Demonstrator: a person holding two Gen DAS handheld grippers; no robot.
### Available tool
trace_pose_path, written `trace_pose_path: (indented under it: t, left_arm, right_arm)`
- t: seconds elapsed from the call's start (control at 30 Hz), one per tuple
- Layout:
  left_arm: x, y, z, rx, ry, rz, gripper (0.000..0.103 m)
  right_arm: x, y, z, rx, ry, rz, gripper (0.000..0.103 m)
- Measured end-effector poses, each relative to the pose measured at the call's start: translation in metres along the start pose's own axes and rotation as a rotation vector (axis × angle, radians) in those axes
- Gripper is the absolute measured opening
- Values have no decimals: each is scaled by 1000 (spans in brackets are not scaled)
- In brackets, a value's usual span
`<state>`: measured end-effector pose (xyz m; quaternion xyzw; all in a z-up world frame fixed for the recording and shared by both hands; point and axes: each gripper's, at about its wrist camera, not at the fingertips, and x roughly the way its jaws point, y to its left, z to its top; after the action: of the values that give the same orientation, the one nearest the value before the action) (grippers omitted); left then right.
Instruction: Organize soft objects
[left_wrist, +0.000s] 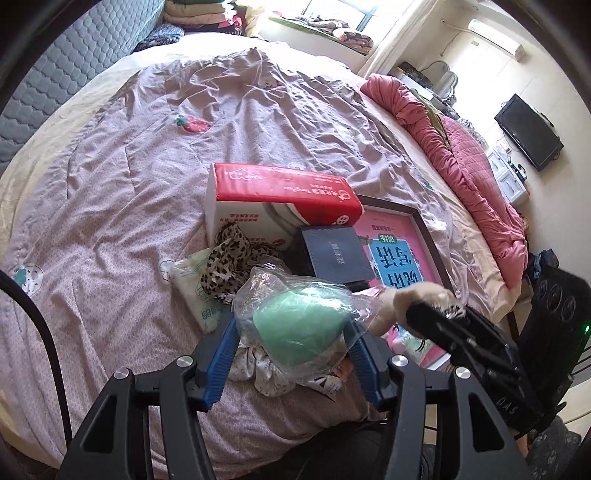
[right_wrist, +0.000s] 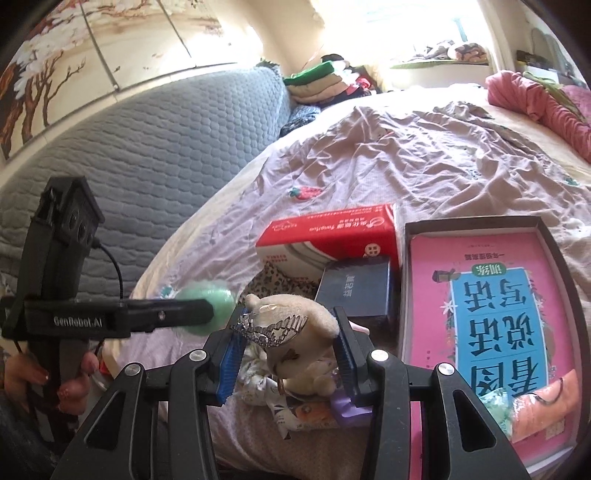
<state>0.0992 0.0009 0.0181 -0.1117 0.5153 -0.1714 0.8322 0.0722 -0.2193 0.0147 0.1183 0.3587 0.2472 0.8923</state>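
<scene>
Right now my left gripper (left_wrist: 293, 338) is clamped on a green sponge in a clear plastic bag (left_wrist: 301, 321), the blue pads pressing its sides, and my right gripper (right_wrist: 288, 349) is closed on a cream plush toy (right_wrist: 295, 332) with a silvery tiara (right_wrist: 269, 326) draped over it. Both loads hang above the heap on the bed (left_wrist: 110, 221), over a crumpled floral cloth (right_wrist: 258, 373) and a small purple item (right_wrist: 349, 410), with the leopard-print scarf (left_wrist: 231, 258), a red tissue pack (left_wrist: 280, 192), a dark box (left_wrist: 338, 254) and a tray with a pink book (right_wrist: 491, 310) just beyond. What worries me most is the bag: I judge that slick film could let the sponge slide out between my pads if I tilt or swing it. The tiara only rests on the plush, so I expect a quick turn could shake it loose or snag its teeth on the cloth below. My two grippers are also near each other, the plush almost against the bag in the left view, and I think they could bump if I cross paths.
</scene>
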Motion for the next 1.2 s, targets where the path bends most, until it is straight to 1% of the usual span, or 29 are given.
trace_pose_path:
  t: [0.4, 0.77, 1.2]
  left_arm:
    - [-18, -36, -3, 73, -38, 23, 58]
    - [-30, -71, -6, 138, -57, 43, 58]
    - [-24, -115, -8, 200, -60, 36, 58]
  right_arm:
    - [-37, 2, 11, 17, -68, -13, 46]
    - [-78, -7, 13, 50, -136, -36, 46]
    - [-122, -40, 14, 127, -223, -72, 46]
